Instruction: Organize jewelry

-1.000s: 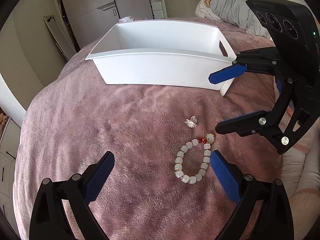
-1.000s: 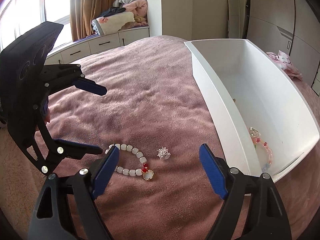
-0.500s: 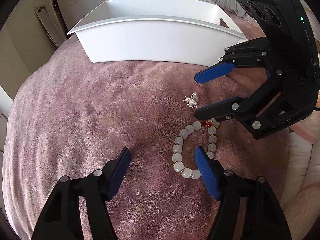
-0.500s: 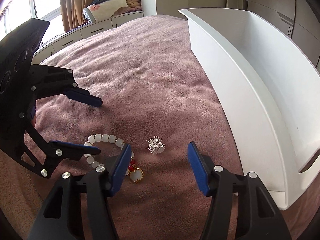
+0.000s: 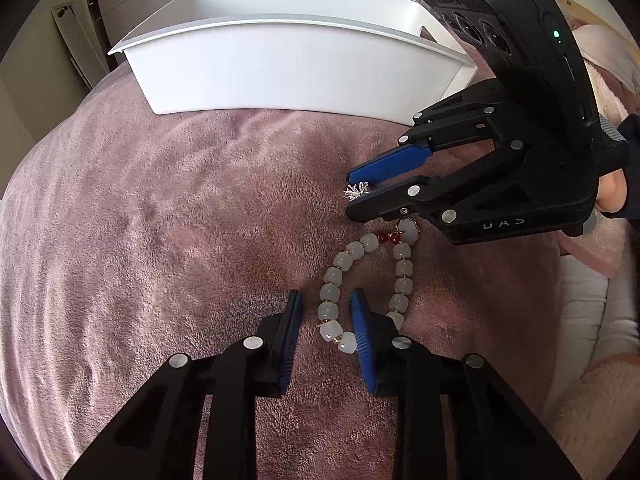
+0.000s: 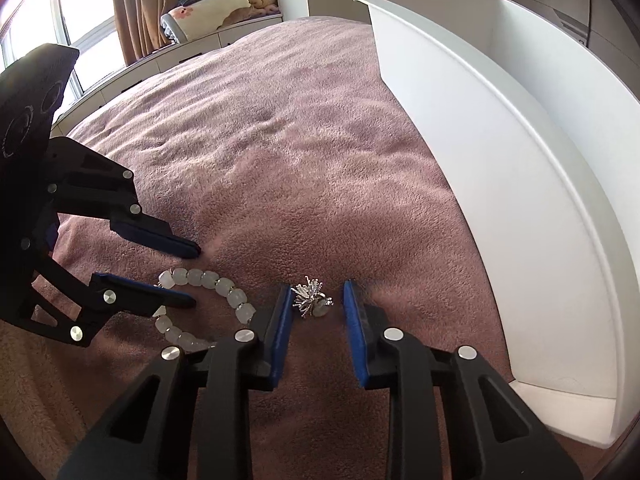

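A white bead bracelet with red beads and a gold charm lies on the pink blanket; it also shows in the right wrist view. My left gripper is low over it, jaws partly closed around one strand of beads, a gap still on each side. A small silver spiky brooch lies between the jaws of my right gripper, which are narrowed but apart from it. In the left wrist view the brooch sits at the right gripper's tips.
A white plastic bin stands just beyond the jewelry; in the right wrist view its wall is close on the right. The pink blanket covers the bed. Drawers and piled bedding are at the back.
Both grippers have come down and forward onto the blanket and narrowed their jaws: the left around the bracelet's strand, the right around the silver brooch.
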Action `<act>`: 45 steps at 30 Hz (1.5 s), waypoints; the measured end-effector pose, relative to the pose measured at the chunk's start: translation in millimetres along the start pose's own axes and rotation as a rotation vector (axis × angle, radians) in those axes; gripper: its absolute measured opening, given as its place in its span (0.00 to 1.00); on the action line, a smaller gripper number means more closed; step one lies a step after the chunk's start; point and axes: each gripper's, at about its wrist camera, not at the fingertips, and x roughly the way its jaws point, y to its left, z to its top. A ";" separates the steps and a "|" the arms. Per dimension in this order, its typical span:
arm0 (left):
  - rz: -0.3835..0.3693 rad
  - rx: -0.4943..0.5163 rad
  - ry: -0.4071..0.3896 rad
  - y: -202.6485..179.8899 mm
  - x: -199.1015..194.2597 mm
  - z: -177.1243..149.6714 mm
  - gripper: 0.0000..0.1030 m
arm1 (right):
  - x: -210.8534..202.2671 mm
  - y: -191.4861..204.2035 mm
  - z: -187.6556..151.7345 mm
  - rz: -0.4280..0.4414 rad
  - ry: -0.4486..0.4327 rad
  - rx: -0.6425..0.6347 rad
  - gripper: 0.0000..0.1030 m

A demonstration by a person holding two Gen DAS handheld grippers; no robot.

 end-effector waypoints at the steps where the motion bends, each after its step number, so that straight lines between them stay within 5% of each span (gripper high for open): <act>1: -0.002 -0.001 0.000 0.3 0.5 0.0 0.18 | -0.5 -0.5 -0.7 0.007 -0.002 0.006 0.19; 24: 0.037 -0.047 -0.082 -1.0 -29.8 6.0 0.15 | -22.4 -4.2 -1.9 0.039 -0.047 0.048 0.19; 45: 0.143 -0.054 -0.152 -32.5 -92.8 44.1 0.15 | -110.5 0.9 15.6 0.037 -0.243 0.011 0.19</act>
